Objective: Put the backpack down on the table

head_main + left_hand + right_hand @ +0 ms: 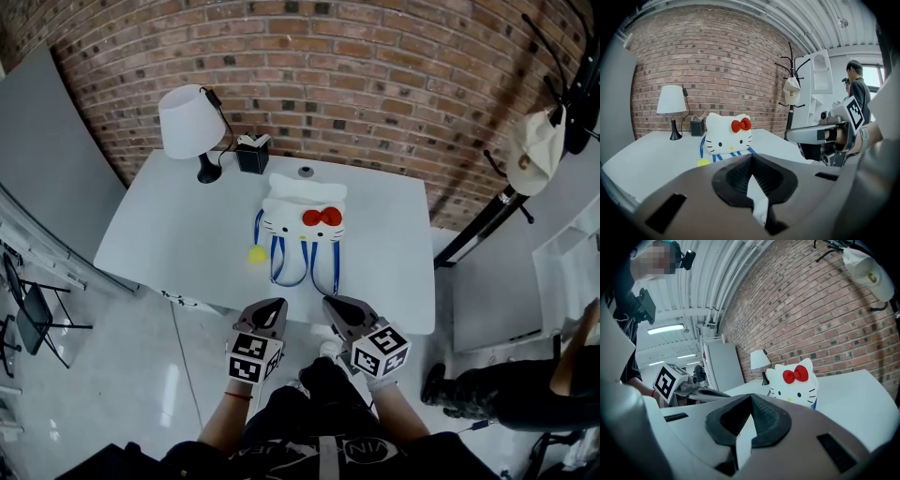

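The white cat-face plush backpack with a red bow (302, 220) already sits upright near the middle of the white rectangular table (159, 234), with its blue straps (319, 267) trailing toward the table's near edge. My left claw (270, 311) and right claw (339, 311) are both pinched closed on nothing, side by side just off that near edge. The put-down looks done to me, so I'd keep both claws clear of the straps and avoid tipping the bag.
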`<state>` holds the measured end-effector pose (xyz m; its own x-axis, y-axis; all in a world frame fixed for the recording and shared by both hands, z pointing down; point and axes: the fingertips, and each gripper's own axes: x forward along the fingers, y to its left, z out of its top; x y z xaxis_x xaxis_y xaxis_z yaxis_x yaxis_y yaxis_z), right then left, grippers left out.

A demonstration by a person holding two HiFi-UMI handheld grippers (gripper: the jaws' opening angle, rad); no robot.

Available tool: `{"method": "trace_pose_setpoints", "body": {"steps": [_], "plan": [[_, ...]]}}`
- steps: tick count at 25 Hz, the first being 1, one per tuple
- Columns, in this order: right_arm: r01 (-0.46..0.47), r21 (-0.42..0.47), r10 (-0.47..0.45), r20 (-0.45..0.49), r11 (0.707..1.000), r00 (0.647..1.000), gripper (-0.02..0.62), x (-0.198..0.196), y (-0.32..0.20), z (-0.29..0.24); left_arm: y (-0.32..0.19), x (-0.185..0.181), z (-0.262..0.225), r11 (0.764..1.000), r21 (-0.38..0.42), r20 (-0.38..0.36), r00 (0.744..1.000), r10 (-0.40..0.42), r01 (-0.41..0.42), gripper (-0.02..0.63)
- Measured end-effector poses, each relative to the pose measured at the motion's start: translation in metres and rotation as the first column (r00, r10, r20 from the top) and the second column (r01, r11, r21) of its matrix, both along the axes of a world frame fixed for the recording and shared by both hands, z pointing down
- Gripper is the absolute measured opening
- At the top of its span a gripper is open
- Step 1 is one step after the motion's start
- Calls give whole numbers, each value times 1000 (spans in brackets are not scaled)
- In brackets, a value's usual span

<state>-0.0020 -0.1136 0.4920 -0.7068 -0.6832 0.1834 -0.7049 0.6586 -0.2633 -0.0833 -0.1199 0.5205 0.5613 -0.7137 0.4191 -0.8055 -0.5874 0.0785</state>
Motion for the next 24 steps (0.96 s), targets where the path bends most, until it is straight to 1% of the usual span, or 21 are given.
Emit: {"method": "trace_pose_setpoints", "body": {"steps": [4,10,13,16,20,24], "plan": [[-10,-14,10,10,1000,1000,2,5,10,5,8,5,-1,1000,5,7,1000,15,-15,5],[4,15,-4,16,1000,1000,2,7,9,-8,7,4,-17,999,37,6,1000,-9,9,5],[15,23,-16,24,1000,1000,2,8,13,-11,14,5,-16,999,33,13,1000,-21,21,5],[26,19,-27,34,999,999,2,12,25,-13,22,9,-17,999,22,2,999,-41,40,5],[32,-1,-32,56,1000,998,2,33,46,-16,38,32,-19,999,11,-12,999,-46,46,6],[30,-6,-30,42,1000,999,2,61,69,-16,59,69,-20,1000,10,-12,1000,-15,15,5]]}}
